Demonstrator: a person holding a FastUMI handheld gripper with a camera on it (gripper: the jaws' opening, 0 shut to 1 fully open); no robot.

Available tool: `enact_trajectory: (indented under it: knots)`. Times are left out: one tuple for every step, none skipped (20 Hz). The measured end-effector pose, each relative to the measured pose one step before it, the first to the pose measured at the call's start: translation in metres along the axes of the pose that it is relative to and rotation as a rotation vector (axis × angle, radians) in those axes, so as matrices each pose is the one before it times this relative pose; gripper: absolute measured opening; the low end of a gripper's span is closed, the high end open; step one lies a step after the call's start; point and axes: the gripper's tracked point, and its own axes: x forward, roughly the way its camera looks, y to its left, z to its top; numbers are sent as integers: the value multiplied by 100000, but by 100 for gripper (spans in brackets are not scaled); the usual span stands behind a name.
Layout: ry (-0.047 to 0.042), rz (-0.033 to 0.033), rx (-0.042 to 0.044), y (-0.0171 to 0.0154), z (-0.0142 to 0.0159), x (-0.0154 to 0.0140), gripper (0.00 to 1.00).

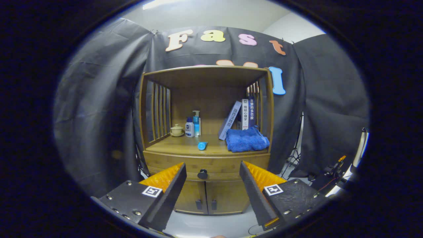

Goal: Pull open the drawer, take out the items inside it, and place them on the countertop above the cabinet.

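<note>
Wooden cabinet (206, 138), round black drawer knob (202, 174) beyond spread, empty claw (212, 175).

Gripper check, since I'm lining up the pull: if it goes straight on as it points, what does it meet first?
Most likely the dark drawer knob: it sits ahead, between the open fingers of the gripper, on the closed drawer front. Depth is unclear, but nothing shows in between.

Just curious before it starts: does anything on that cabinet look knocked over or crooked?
A small blue tube lies on its side on the countertop, and one book leans. The drawer is closed beyond the open gripper.
</note>
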Motion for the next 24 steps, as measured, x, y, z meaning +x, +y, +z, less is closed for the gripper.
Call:
enact_trajectory:
  knots:
    - [-36,43,-249,-235,-118,-181,96]
    - [530,-248,-810,-212,-173,-33,96]
    - [93,-60,-594,-97,-214,-202,96]
    - [-435,1418,1237,411,139,-87,97]
    - [-358,509,1071,60,90,-216,97]
    - [34,49,952,-218,-111,-25,97]
    - [473,-374,761,-101,-219,-93,97]
    - [1199,1023,2117,298,-325,-19,96]
    - [1874,2683,2700,912,-148,-65,97]
    - [2087,2580,2634,1045,-288,-19,97]
    - [528,769,2512,638,158,71,96]
    - [-1699,1826,1731,558,650,379,97]
    - [-2670,1551,163,825,803,307,97]
    - [327,867,-1510,319,104,247,97]
    - [2263,-163,-2486,126,-98,-89,96]
    - [2383,269,-3239,244,-50,-202,96]
    - [1576,531,-3413,188,468,-132,96]
    - [556,666,-2793,189,633,42,96]
    - [-156,965,-1860,92,835,-103,97]
    - [-374,1374,-1263,142,705,5,97]
    - [-685,1522,-298,-126,664,-98,97]
    - [-355,1344,882,-223,468,53,97]
    - [201,935,1808,-305,227,-103,97]
    - [-104,-312,1769,-642,218,-150,97]
